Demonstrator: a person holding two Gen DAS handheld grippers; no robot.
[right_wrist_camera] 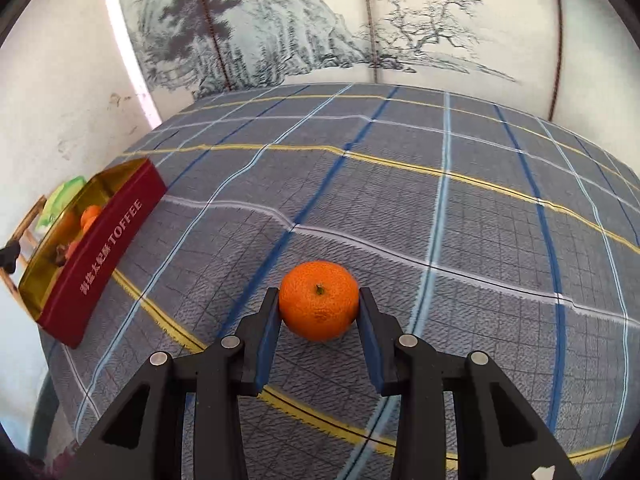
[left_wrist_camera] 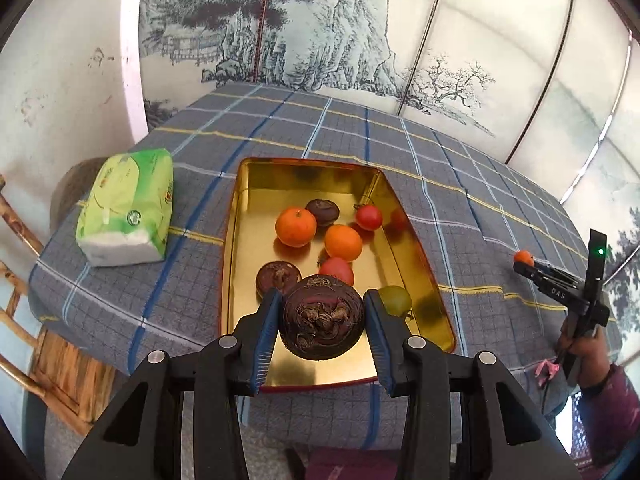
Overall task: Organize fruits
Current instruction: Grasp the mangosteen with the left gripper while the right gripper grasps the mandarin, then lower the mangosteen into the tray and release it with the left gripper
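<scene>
Your left gripper (left_wrist_camera: pixel 323 320) is clamped on a dark brown water chestnut (left_wrist_camera: pixel 323 317), both blue pads pressed against its sides, and you've got it hanging over the near end of the gold-lined tin (left_wrist_camera: pixel 256 176). Inside that tin sit two mandarins (left_wrist_camera: pixel 295 227), two red tomatoes (left_wrist_camera: pixel 369 217), two more water chestnuts (left_wrist_camera: pixel 322 212) and a green fruit (left_wrist_camera: pixel 395 299) tucked in the near right corner, just beside your right finger.

Over on the other side, your right gripper (right_wrist_camera: pixel 319 308) has its fingers tight against a mandarin (right_wrist_camera: pixel 319 300), stem up, right at the plaid tablecloth (right_wrist_camera: pixel 440 220); I can't tell whether it is touching the cloth or just above it. That mandarin is well apart from the tin, whose red wall reads TOFFEE in the right wrist view, off to your left. From the left wrist view your right hand (left_wrist_camera: pixel 580 344) shows at the table's far right edge, the mandarin a small orange dot at the tool's tip.

A green tissue pack (left_wrist_camera: pixel 127 208) lies left of the tin.
</scene>
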